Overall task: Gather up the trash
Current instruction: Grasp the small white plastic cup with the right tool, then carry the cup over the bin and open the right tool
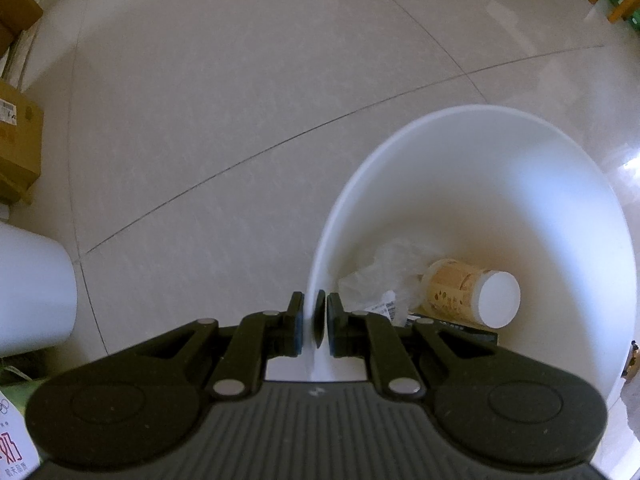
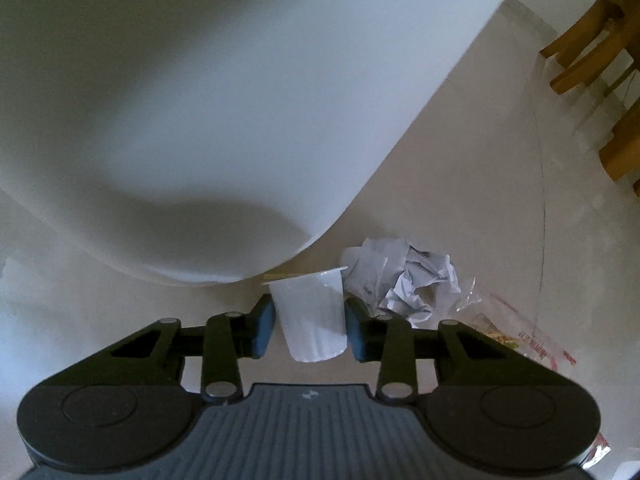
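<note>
My left gripper (image 1: 314, 320) is shut on the near rim of a white plastic bin (image 1: 480, 184), which is tilted so its inside faces me. In the bin lie a tan paper cup with a white lid (image 1: 468, 292), crumpled clear plastic (image 1: 384, 276) and a dark flat item (image 1: 460, 330). In the right wrist view my right gripper (image 2: 310, 320) holds a white plastic cup (image 2: 312, 316) between its blue pads, rim away from me. The bin's outer wall (image 2: 200, 100) looms right above and in front of it.
Crumpled white paper (image 2: 400, 280) and a clear snack wrapper (image 2: 512, 328) lie on the pale tiled floor beside the cup. Cardboard boxes (image 1: 18, 136) stand at the left, a second white container (image 1: 32, 292) lower left, wooden furniture legs (image 2: 592, 64) at the far right.
</note>
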The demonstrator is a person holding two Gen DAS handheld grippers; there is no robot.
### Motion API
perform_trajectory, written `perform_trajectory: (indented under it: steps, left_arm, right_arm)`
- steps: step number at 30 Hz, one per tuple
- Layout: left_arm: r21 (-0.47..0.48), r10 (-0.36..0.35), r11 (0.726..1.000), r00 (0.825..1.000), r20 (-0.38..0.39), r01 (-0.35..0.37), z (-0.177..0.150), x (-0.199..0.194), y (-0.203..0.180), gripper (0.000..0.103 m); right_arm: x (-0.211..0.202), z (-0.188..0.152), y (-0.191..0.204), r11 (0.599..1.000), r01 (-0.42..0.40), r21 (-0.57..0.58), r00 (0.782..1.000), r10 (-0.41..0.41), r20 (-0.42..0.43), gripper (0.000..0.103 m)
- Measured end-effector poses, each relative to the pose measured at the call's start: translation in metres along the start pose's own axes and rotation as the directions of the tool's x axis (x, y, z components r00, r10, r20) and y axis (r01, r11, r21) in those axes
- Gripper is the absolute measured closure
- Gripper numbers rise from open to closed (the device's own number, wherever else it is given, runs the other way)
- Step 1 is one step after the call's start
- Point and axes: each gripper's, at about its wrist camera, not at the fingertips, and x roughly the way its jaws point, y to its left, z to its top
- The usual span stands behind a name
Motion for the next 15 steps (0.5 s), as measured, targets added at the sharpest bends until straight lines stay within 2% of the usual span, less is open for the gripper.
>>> perform_trajectory:
  steps: [3, 7, 12, 15]
  left_arm:
    - [0.002, 0.000, 1.000, 1.000, 0.000, 0.000, 0.000, 0.000, -0.001, 0.094]
    - [0.016, 0.006, 1.000, 1.000, -0.004, -0.006, -0.001, 0.000, -0.003, 0.094]
    - [0.025, 0.013, 1.000, 1.000, -0.013, -0.013, 0.001, 0.002, -0.005, 0.094]
    - [0.027, 0.021, 0.999, 1.000, -0.017, -0.020, 0.002, 0.005, -0.007, 0.094]
  right_arm:
    - [-0.008, -0.004, -0.003, 1.000, 0.007, 0.012, 1.000, -0.007, -0.010, 0.061]
    - [-0.031, -0.013, -0.019, 0.995, -0.012, 0.098, 0.999, 0.016, -0.041, 0.061]
    - [-0.079, -0.021, -0.051, 0.975, -0.034, 0.221, 0.995, 0.053, -0.079, 0.061]
    - [-0.126, -0.016, -0.068, 0.965, -0.044, 0.257, 0.995, 0.064, -0.070, 0.061]
